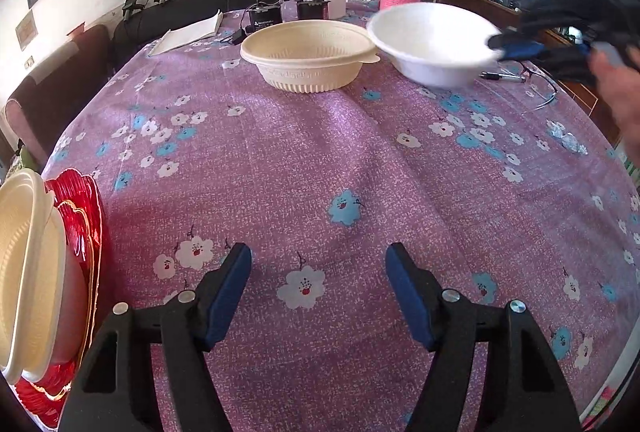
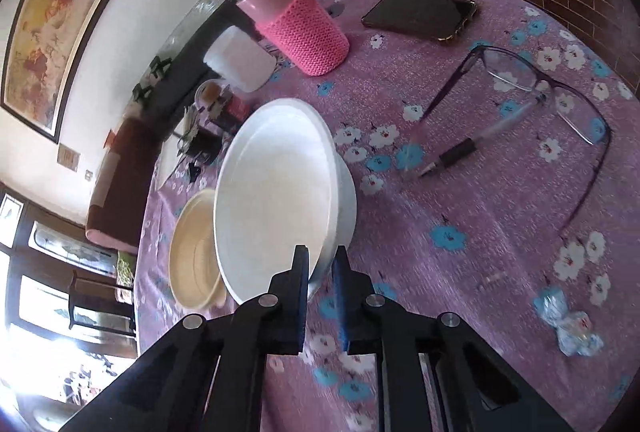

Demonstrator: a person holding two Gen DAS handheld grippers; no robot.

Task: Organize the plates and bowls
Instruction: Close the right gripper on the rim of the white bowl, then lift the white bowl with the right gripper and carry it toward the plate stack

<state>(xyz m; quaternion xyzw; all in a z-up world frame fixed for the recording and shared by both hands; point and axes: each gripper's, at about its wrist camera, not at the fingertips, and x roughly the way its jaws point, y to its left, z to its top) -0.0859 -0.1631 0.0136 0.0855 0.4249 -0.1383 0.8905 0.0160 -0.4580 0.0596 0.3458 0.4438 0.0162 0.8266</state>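
We see the right gripper (image 2: 322, 260) pinching the near rim of the white bowl (image 2: 276, 192), one blue pad inside the rim and one outside, fingers nearly pressed together on the thin wall. The bowl looks tilted and sits at the far right part of the table; whether its base touches the purple floral tablecloth (image 2: 480, 232) we cannot tell. Just beside it, to its left in the right wrist view, is the cream bowl (image 2: 192, 252), rims close or overlapping in the picture. In the left wrist view the white bowl (image 1: 432, 40) is blurred, with the right gripper (image 1: 516, 48) and the person's hand (image 1: 616, 84) at its right edge, and the cream bowl (image 1: 308, 52) stands upright on the cloth just left of it. The left gripper (image 1: 318, 256) hangs over bare cloth in the near middle, fingers spread, nothing between them. At the left edge of that view we see a cream plate (image 1: 24, 272) stacked on a red plate (image 1: 80, 216). Behind the bowls: a pink flask (image 2: 296, 28) in a knitted sleeve, a white jar (image 2: 240, 64), a notepad (image 1: 188, 32). To the right of the white bowl lie glasses (image 2: 532, 84), a pen (image 2: 460, 148), a phone (image 2: 420, 14) and a wrapped candy (image 2: 568, 328).
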